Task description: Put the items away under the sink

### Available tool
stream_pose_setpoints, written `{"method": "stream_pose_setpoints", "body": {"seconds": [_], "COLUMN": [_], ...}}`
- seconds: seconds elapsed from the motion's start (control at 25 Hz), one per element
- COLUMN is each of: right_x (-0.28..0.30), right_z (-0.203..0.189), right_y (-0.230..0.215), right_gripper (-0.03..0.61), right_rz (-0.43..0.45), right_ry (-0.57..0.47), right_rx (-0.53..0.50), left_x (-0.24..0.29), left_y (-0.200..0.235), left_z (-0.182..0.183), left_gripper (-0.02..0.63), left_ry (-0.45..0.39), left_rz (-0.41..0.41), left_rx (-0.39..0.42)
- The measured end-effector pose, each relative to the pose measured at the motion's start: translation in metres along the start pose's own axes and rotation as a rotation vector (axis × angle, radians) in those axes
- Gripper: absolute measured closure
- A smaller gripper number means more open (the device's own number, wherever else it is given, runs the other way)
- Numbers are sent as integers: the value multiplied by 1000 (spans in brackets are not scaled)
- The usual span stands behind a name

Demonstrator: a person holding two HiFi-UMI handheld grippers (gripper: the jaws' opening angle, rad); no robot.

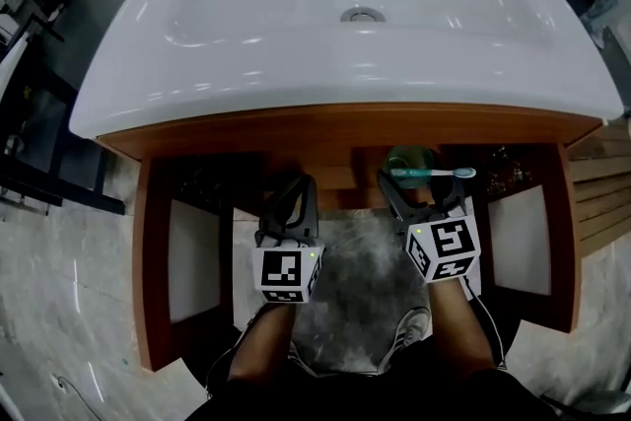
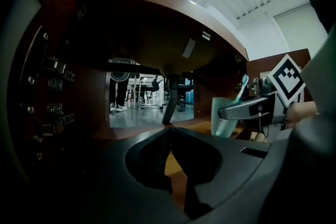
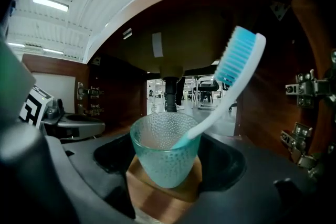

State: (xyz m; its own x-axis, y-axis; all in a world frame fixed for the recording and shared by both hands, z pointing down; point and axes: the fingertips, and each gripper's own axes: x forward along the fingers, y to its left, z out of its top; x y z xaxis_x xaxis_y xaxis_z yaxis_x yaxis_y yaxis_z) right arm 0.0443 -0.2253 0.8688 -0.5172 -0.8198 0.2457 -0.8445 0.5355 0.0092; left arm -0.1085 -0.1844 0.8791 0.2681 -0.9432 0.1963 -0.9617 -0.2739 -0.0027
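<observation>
As far as I can tell, progress: about halfway. The cup is at the cabinet but not let go of yet.
Task thing: teal dimpled cup (image 3: 165, 149) with a blue-and-white toothbrush (image 3: 231, 81) leaning in it, brush head up and to the right.
Where it is: just inside the open front of the wooden cabinet (image 1: 148, 242), under the white sink (image 1: 246, 5) and right of centre, over the front edge of the cabinet floor. Can't tell whether its base is actually sitting on the wood or hanging just above it.
Right gripper (image 1: 422, 197): jaws spread wide with the cup sat right between them, looks like it's gripping it.
Left gripper (image 2: 169, 136): jaws closed together at the tips, nothing in them. It's parked low at the left of the cabinet opening, beside the right one.
What's left: my guess is push the cup further in, set it down, open up and back out. The cabinet doors (image 1: 192, 256) are both swung open, so those probably need shutting too.
Other items: none that I can see waiting on the sink or the floor.
Writing/brands: nothing readable. Only the black-and-white square markers on the gripper cubes (image 1: 288, 273), plus a pale sticker (image 3: 157, 44) under the basin that's too small to read.
</observation>
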Motion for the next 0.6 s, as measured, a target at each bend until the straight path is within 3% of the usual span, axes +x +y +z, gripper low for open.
{"method": "stream_pose_setpoints", "body": {"seconds": [0.6], "right_x": [58], "right_z": [4], "right_y": [-24], "right_gripper": [202], "right_rz": [13], "right_ry": [86], "right_rx": [-25], "left_x": [-5], "left_y": [-3], "left_z": [-4], "left_gripper": [594], "left_ry": [-12], "left_rz": [-7], "left_rx": [21]}}
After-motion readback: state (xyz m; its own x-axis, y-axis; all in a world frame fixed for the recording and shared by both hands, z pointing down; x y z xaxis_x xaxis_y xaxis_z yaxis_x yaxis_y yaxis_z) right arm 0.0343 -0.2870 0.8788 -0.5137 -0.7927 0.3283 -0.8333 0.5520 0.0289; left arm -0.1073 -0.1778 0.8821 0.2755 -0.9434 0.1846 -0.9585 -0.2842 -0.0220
